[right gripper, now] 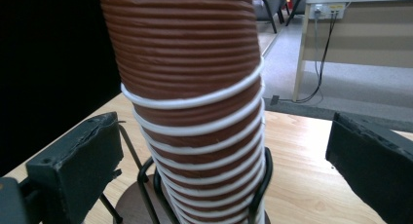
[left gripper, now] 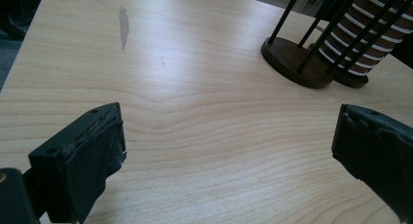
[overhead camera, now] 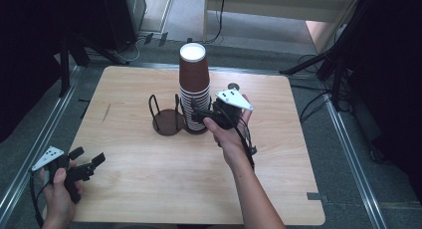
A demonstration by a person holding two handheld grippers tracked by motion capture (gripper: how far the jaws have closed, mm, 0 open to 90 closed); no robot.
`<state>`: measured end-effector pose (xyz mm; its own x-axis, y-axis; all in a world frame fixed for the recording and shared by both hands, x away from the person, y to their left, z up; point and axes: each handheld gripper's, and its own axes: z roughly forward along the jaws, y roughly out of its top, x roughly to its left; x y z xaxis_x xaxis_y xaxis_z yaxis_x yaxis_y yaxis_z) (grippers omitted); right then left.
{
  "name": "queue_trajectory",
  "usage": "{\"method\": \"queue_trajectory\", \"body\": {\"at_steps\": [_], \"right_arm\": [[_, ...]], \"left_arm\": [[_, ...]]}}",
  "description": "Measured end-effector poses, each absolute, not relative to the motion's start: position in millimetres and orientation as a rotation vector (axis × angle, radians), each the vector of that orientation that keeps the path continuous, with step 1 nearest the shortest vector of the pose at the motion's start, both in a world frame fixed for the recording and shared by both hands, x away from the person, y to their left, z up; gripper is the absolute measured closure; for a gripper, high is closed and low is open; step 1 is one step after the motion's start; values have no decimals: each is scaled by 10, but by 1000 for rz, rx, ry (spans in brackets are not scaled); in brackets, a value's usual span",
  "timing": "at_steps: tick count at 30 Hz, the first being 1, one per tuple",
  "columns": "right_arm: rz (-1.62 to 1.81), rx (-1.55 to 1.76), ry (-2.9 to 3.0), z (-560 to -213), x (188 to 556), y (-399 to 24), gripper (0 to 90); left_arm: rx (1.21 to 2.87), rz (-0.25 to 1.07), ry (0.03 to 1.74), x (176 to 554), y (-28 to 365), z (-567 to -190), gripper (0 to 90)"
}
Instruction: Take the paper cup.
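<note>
We bring our right gripper, jaws wide, level to the upright stack of cups in its wire holder mid-surface, straight ahead between the jaws. Our left gripper, also wide, rests well apart.

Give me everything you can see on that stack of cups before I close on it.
The stack of cups is brown ribbed paper with white rolled rims, nested upside down, white base on top. It stands in the right bay of a dark wire holder on the wooden table, leaning slightly. The right tool straddles it, jaws open and apart from the cups.
</note>
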<state>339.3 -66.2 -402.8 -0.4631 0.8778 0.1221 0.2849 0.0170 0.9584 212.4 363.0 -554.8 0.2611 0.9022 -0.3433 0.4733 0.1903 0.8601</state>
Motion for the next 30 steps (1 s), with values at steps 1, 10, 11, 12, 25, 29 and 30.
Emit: {"method": "queue_trajectory", "body": {"at_steps": [1,10,11,12,25,29,30], "right_arm": [[1473,1179,1778,-4021,3401,-645,0],[1487,1169,1773,-3963,3467,-517,0],[1486,1160,1769,-3952,3488,-486,0],[1484,1157,1765,-3947,3493,-475,0],[1477,1135,1739,-3824,3624,-337,0],[1459,1150,1738,-3806,3679,-298,1],[1458,1150,1738,-3804,3690,-284,1]], "left_arm": [[1444,496,1371,2125,3630,-5548,0],[1447,497,1366,2125,3631,-5548,0],[1447,497,1366,2125,3631,-5548,0],[1447,497,1366,2126,3631,-5548,0],[1440,492,1365,2125,3632,-5549,0],[1439,491,1364,2125,3632,-5549,0],[1440,491,1363,2124,3633,-5549,0]]}}
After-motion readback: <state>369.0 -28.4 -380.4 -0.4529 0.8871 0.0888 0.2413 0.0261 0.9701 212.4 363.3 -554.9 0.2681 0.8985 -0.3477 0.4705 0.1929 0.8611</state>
